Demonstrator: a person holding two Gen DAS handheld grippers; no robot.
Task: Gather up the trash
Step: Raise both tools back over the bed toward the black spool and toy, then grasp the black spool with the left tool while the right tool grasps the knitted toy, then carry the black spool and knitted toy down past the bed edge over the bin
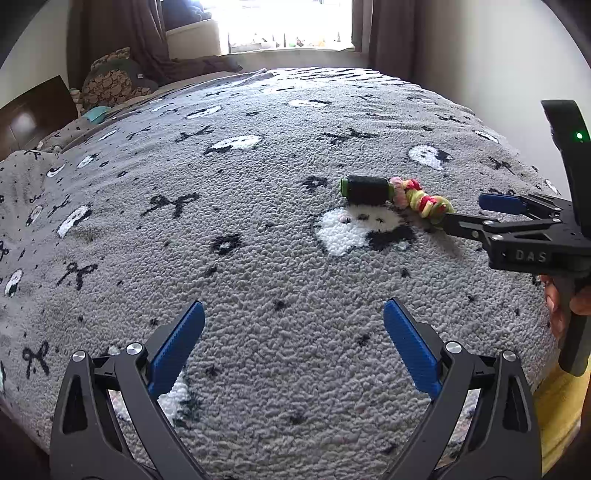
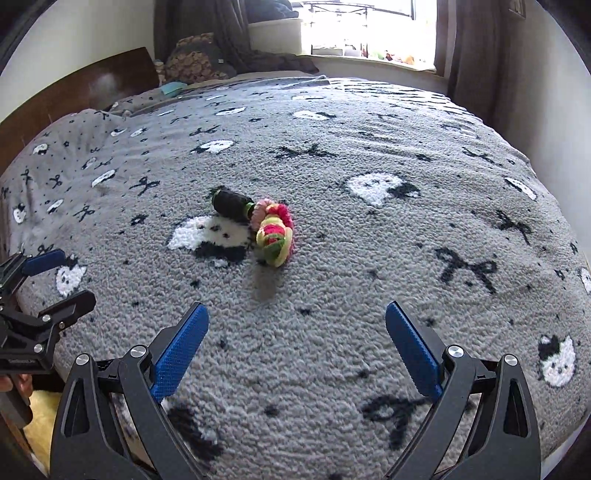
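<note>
my left gripper (image 1: 293, 325) has its blue fingers spread wide and holds nothing, low above the grey blanket (image 1: 258, 221). my right gripper (image 2: 297, 328) is also spread and without load, and it points at the trash ahead of it. there lies a black spool (image 2: 232, 204) with green ends, on its side, and touching it a bunch of pink, yellow and green hair ties (image 2: 275, 234). both rest on the blanket beside a white cat face pattern (image 2: 210, 234). behind the bed is a bright window (image 2: 365, 26) between brown curtains (image 2: 465, 55).
</note>
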